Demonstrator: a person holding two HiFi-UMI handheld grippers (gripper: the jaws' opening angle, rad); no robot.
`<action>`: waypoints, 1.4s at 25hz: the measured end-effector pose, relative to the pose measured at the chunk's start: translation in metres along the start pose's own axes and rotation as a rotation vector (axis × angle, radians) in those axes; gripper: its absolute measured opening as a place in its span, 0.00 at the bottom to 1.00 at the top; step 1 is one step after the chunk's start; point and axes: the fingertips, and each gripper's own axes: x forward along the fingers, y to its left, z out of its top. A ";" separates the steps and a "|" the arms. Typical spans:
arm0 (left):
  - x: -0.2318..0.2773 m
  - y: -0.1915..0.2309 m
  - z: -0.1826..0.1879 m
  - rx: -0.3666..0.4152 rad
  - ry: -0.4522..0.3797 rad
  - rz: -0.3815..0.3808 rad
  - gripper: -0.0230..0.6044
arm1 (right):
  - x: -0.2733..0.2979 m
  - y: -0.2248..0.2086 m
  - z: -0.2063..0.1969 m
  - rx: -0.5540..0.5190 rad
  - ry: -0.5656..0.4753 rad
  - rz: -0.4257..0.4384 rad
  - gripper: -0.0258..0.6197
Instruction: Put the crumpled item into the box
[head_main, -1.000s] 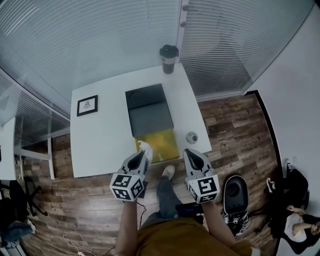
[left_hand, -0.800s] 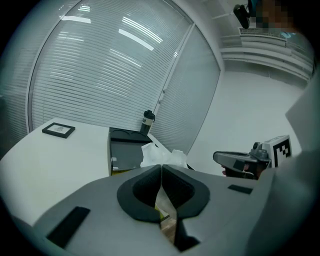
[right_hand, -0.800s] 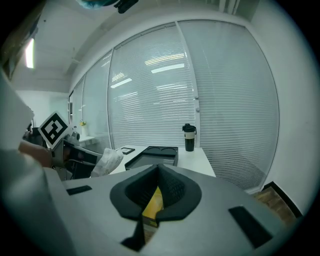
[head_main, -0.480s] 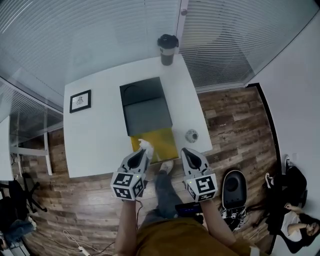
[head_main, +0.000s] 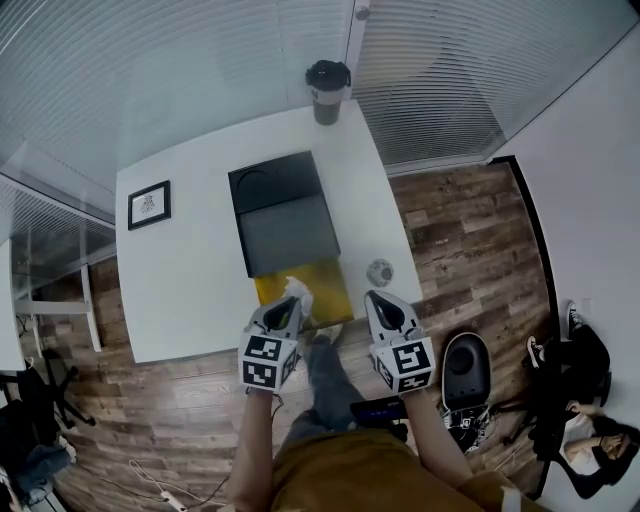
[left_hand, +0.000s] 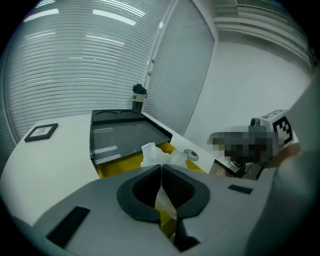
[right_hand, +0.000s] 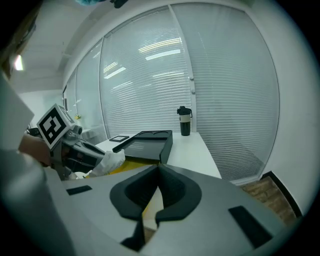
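Observation:
A crumpled white item (head_main: 295, 291) is pinched in my left gripper (head_main: 289, 301), just above the near, open end of the box (head_main: 283, 222). The box's black lid is slid back and bares a yellow inside (head_main: 322, 283). In the left gripper view the jaws (left_hand: 161, 169) are shut on the white wad (left_hand: 159, 154), with the box (left_hand: 120, 134) right behind it. My right gripper (head_main: 379, 300) is shut with nothing in it, off the table's near edge to the right of the box. The right gripper view shows the wad (right_hand: 110, 160) at its left.
On the white table (head_main: 185, 280) stand a dark cup (head_main: 326, 90) at the far edge, a small framed picture (head_main: 149, 204) at the left and a small round object (head_main: 379, 271) right of the box. Wooden floor and a black bag (head_main: 465, 375) lie below.
The table and box have drifted left in the head view. Both grippers keep their places at the box's near end, the left one still shut on the wad.

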 end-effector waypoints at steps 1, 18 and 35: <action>0.004 -0.001 0.000 0.020 0.021 -0.002 0.09 | 0.001 -0.003 0.000 -0.003 0.005 0.000 0.06; 0.045 -0.005 -0.020 0.130 0.216 -0.024 0.09 | 0.027 -0.002 -0.005 -0.005 0.064 0.024 0.06; 0.040 -0.003 -0.016 0.155 0.199 0.003 0.19 | 0.016 0.008 0.012 -0.025 0.018 0.031 0.06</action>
